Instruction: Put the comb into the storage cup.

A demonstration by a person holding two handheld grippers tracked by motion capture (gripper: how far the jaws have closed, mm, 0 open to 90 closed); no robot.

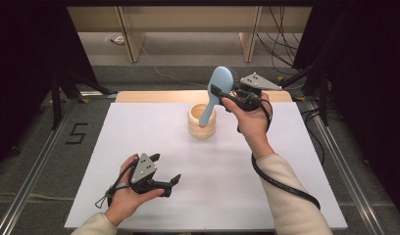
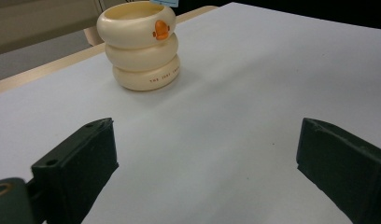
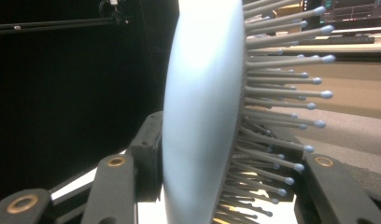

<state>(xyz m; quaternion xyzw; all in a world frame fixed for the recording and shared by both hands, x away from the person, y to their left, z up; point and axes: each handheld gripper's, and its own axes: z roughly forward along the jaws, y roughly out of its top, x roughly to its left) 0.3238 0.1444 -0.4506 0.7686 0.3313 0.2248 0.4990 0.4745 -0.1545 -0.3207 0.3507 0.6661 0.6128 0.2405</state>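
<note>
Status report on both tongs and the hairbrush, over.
Right tongs shut on blue hairbrush, handle tip in cream holder. Left tongs open, apart. Nothing in the way.

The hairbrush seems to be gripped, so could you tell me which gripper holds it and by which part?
The right gripper holds the light blue hairbrush by its head, handle down in the cream cup.

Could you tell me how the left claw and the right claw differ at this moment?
The left claw stands open with nothing between its jaws, while the right claw is shut on the light blue hairbrush. The left claw rests low near the front of the white table; the right claw is raised over the cream holder, brush handle reaching into it. Both are black, hand-held, and trail cables.
</note>
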